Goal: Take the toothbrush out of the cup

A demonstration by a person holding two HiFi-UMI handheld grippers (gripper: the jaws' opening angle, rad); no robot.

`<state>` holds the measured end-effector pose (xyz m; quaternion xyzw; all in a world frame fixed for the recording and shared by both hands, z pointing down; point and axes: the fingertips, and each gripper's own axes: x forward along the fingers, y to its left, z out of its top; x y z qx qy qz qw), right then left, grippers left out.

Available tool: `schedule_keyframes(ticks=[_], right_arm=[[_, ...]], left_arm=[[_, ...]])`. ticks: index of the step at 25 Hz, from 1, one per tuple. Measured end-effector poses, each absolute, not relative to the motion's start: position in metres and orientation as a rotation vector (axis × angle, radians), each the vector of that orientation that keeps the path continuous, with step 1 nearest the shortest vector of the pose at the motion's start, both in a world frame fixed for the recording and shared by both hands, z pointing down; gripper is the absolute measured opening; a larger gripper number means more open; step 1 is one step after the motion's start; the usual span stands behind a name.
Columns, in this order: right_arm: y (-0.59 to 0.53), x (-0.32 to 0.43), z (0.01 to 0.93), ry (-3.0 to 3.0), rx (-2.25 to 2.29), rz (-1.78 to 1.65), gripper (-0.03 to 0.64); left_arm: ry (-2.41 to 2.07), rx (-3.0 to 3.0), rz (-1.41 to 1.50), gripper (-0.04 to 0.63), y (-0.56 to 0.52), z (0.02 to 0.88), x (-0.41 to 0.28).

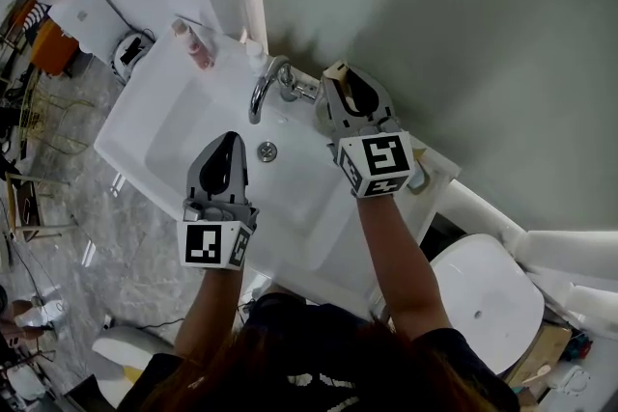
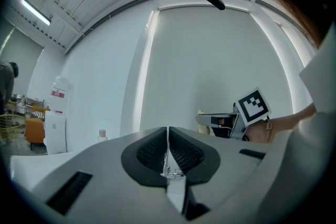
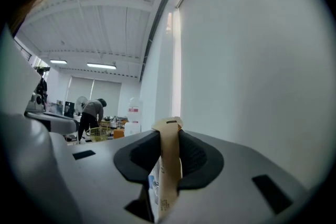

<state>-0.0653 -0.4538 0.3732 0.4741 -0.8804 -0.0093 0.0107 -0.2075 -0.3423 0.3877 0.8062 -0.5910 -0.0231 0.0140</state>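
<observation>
At the near edge of a white washbasin, a person's two bare forearms reach forward, each hand carrying a marker-cubed gripper held level. The left gripper hangs over the bowl beside the drain; its own view shows the ribbed black pads pressed flat together with nothing between them. Just beyond and to its right, the right gripper sits above the basin's back ledge, close to the chrome faucet. Its pads are clamped on the toothbrush, a pale tan handle standing upright between them, its top poking just above the jaws and its lower part apparently bearing small print. A pink bottle stands at the ledge's far left corner. Behind everything rises a plain grey-green wall. Far off in the right gripper view, a person bends over a yellow wire basket.
</observation>
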Motion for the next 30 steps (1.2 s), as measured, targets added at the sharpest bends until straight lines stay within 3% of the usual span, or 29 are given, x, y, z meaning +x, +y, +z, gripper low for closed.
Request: schedule_keyframes(ticks=[12, 30], right_arm=[[-0.337, 0.027, 0.272, -2.854, 1.624, -0.154, 0.098], [-0.217, 0.185, 0.302, -2.628, 1.935, -0.137, 0.097]], left_arm=[[-1.816, 2.601, -0.14, 0.029, -0.299, 0.348, -0.171], [-1.774, 2.639, -0.106, 0.028, -0.234, 0.341, -0.102]])
